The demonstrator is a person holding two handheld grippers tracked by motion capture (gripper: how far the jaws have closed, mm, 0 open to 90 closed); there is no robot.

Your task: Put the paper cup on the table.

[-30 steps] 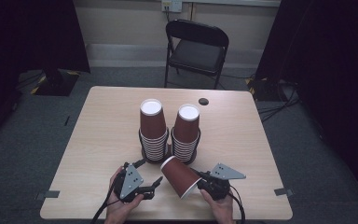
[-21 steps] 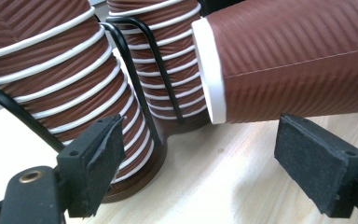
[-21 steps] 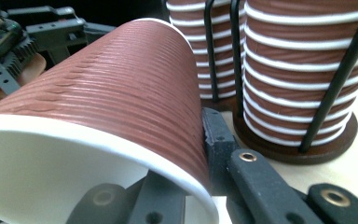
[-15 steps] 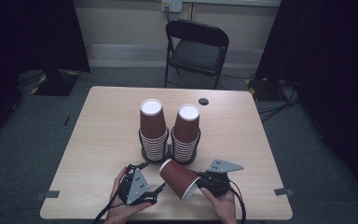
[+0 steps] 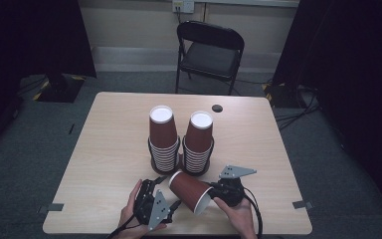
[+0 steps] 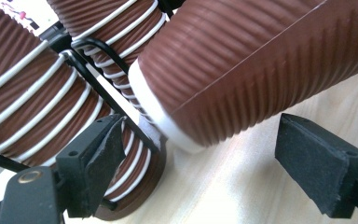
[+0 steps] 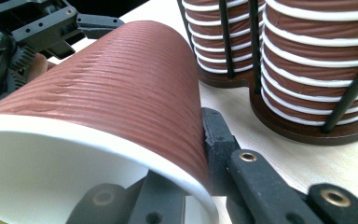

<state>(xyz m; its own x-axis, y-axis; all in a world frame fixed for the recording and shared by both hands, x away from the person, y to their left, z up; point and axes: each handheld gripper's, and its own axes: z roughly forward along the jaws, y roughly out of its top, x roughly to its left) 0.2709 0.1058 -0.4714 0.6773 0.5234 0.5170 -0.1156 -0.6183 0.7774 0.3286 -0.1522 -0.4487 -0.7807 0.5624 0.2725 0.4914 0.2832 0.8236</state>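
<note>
Cup (image 5: 191, 189) lies tilted just in front of two cup stacks (image 5: 181, 144), base toward stacks. Right gripper (image 5: 218, 195) clamped on cup's rim wall (one jaw inside). Left gripper (image 5: 166, 199) just beside cup, jaws just been opening, pads off it.

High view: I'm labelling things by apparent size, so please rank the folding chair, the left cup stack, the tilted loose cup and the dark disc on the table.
1. folding chair, though it stands farther from the camera.
2. left cup stack.
3. tilted loose cup, gripped at its rim by the right gripper.
4. dark disc.
</note>
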